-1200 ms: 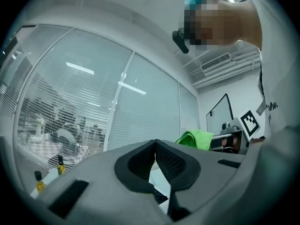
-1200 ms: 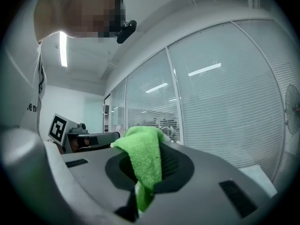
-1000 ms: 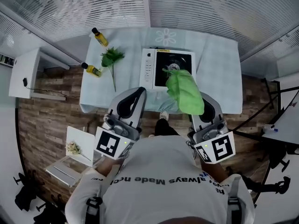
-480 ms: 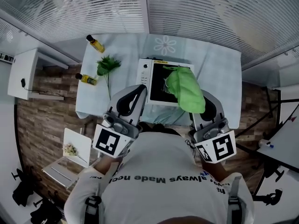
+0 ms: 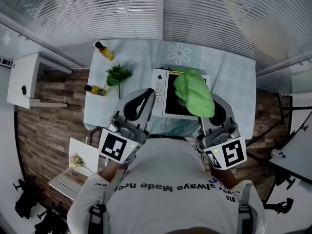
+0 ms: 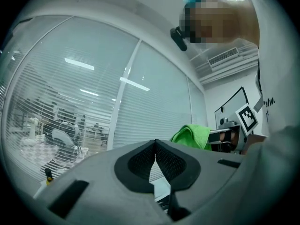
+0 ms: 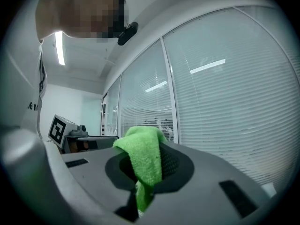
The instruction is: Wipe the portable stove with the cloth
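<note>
A white portable stove (image 5: 160,93) with a black top lies on the pale table (image 5: 229,72) in the head view. A green cloth (image 5: 193,92) hangs over its right half, clamped in my right gripper (image 5: 210,107). In the right gripper view the cloth (image 7: 143,161) drapes out from between the jaws of the gripper (image 7: 147,168). My left gripper (image 5: 140,100) is held up near the stove's left front, shut and empty; in the left gripper view its pads (image 6: 140,161) meet at the tip of the gripper (image 6: 155,146), and the cloth (image 6: 192,135) shows beyond.
Two small yellow bottles (image 5: 104,50) (image 5: 96,89) and a green leafy sprig (image 5: 117,76) lie on the table's left part. A flower print (image 5: 179,53) marks the tablecloth behind the stove. A white cabinet (image 5: 29,79) stands to the left; window blinds (image 5: 219,13) run behind.
The view has shifted: table and stove sit slightly right and lower than half a second ago. The cloth now covers more of the stove's right side. Both grippers keep their pose.
</note>
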Motion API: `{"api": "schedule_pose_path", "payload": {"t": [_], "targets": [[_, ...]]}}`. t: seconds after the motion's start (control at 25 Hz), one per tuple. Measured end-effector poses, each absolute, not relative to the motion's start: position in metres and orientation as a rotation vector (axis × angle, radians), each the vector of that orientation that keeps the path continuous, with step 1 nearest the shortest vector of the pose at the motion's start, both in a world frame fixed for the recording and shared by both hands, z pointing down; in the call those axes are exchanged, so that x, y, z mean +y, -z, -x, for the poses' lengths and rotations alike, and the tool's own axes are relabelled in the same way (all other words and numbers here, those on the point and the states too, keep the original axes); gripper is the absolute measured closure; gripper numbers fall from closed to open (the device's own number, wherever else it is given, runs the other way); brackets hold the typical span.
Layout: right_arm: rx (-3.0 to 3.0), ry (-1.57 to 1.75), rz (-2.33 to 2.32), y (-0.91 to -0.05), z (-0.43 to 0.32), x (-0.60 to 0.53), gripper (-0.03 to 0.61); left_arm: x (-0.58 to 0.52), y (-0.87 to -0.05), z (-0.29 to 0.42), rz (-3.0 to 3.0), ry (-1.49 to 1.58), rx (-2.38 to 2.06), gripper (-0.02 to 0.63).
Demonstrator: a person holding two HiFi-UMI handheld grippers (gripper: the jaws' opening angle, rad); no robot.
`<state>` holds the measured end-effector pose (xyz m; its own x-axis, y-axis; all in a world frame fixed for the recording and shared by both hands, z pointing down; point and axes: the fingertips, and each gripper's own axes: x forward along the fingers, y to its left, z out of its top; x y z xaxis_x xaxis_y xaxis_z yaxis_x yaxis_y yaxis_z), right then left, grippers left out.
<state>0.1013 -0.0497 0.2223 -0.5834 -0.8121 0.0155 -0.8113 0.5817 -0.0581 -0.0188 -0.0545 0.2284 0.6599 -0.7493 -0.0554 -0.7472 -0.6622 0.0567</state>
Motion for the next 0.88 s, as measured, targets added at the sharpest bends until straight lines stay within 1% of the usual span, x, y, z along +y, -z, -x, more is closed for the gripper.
{"api": "schedule_pose_path", "payload": {"t": [0.28,0.48,0.76,0.88], "targets": [[2.763,0.078,1.482,-0.221,-0.081,-0.074,0.555,-0.082,-0.229,0.044,-2.837,0.114,-1.238,0.601],[2.783,0.069,1.505,-0.235,-0.072,-0.090,0.555,-0.095,-0.247,0.052,-2.828,0.074,-1.204,0.601],[2.875,0.022,1.549,-0.276,-0.060,-0.113,0.555,-0.113,-0.312,0.063,-2.764,-0.055,-1.171,0.601],[2.966,-0.055,1.538,-0.300,-0.048,-0.120,0.555,-0.118,-0.348,0.065,-2.728,-0.124,-1.147,0.601]]}}
